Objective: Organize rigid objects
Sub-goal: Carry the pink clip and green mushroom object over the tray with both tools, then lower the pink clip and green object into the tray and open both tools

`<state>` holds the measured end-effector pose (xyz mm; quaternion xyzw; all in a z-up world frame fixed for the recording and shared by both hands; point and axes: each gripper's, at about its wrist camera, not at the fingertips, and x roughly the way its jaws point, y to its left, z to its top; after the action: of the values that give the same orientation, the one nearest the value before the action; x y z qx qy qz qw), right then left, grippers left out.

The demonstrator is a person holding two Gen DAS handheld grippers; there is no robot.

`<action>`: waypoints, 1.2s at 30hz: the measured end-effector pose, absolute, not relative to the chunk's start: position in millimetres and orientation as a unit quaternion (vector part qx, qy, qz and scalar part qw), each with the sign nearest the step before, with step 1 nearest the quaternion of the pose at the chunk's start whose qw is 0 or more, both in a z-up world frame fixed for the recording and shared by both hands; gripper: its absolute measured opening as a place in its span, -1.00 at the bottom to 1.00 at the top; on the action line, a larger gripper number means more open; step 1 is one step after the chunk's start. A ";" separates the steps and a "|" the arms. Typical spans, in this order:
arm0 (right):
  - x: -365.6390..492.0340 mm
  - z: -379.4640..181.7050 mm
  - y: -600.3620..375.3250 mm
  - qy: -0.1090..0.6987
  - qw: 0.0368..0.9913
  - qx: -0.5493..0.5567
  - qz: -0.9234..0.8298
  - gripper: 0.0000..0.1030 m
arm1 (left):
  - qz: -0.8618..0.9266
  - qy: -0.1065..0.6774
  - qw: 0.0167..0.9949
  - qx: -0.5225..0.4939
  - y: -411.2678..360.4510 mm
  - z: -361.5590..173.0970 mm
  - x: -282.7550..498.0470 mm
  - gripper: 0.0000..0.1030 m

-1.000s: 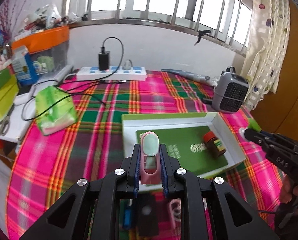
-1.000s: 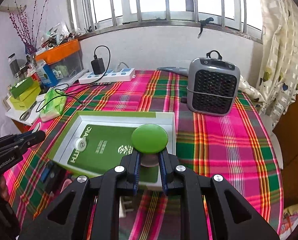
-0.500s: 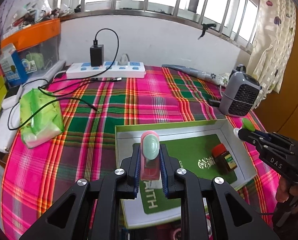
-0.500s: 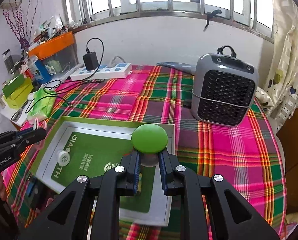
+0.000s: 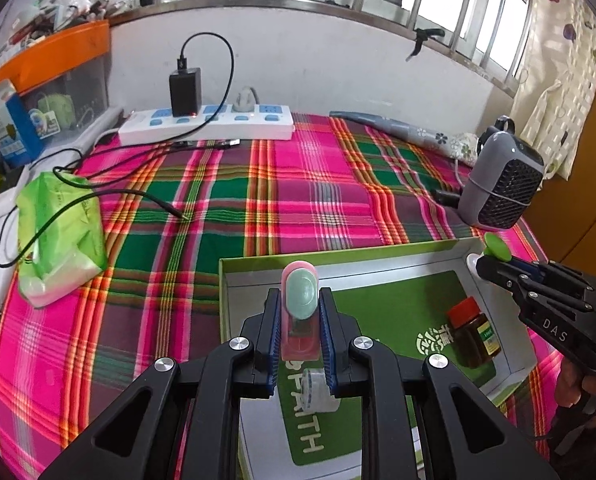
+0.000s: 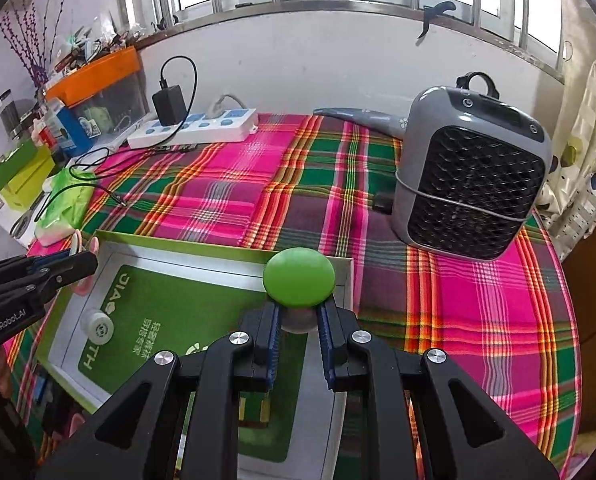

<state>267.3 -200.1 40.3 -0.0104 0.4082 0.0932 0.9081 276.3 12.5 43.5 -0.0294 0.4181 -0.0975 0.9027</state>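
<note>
— Tray (image 5: 234,276) first: where does it sit and what is in it?

— Green-rimmed, white inside, lying flat on the plaid tablecloth (image 5: 298,196) at the near side of the table. A green card with white lettering covers its floor. On that card lie a small brown jar with a red lid (image 5: 473,336), on its side toward the tray's right end, and a little white round roll (image 6: 96,326) near the left end.

— And the left gripper (image 5: 299,320)?

— Its jaws are clamped on a pink case with a pale green oval face (image 5: 299,300), which stands upright between the blue pads, above the tray's left part. The white roll shows just below it in the left wrist view.

— The right gripper (image 6: 298,320)?

— Closed tight on the stem of a round green-capped piece (image 6: 299,278). It is poised at the tray's far right corner; whether the piece touches the rim I cannot tell.

— What surrounds all this?

— A grey fan heater (image 6: 471,176) stands on the cloth beyond the tray to the right. Along the back wall lies a white power strip (image 5: 206,126) with a black charger plugged in, its cable trailing over a green tissue pack (image 5: 60,236) at the table's left edge. A hand (image 5: 573,380) grips the right tool's handle.
</note>
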 end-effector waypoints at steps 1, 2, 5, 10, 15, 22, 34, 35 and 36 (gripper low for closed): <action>269.0 38.5 -199.8 0.410 0.907 -0.011 0.093 -0.65 | -0.097 0.421 0.902 -0.028 11.9 41.7 277.9 -0.67; 270.2 36.5 -199.6 0.412 0.906 -0.011 0.094 -0.65 | -0.097 0.423 0.901 -0.026 10.9 39.7 279.4 -0.67; 274.5 31.3 -197.8 0.418 0.903 -0.014 0.098 -0.65 | -0.095 0.429 0.898 -0.025 9.5 35.4 282.6 -0.67; 277.4 24.7 -198.3 0.424 0.900 -0.014 0.103 -0.65 | -0.092 0.436 0.895 -0.022 9.1 28.2 286.7 -0.67; 280.3 20.6 -197.6 0.428 0.897 -0.011 0.108 -0.65 | -0.091 0.441 0.892 -0.022 9.0 23.7 288.7 -0.67; 280.2 17.4 -196.9 0.432 0.895 -0.008 0.114 -0.65 | -0.089 0.448 0.889 -0.020 6.9 18.2 289.6 -0.67; 277.8 17.3 -197.0 0.433 0.894 -0.002 0.115 -0.64 | -0.092 0.454 0.886 -0.012 3.0 15.7 288.0 -0.65; 277.4 17.4 -197.5 0.433 0.894 0.000 0.115 -0.64 | -0.092 0.454 0.886 -0.013 3.1 15.8 288.0 -0.64; 277.1 17.4 -197.9 0.432 0.894 0.002 0.115 -0.64 | -0.092 0.454 0.886 -0.013 3.0 16.0 288.0 -0.62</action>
<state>277.1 -197.9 17.4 0.0016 0.4324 0.1149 0.8943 288.0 3.0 16.0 -0.0135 0.4538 -0.0917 0.8863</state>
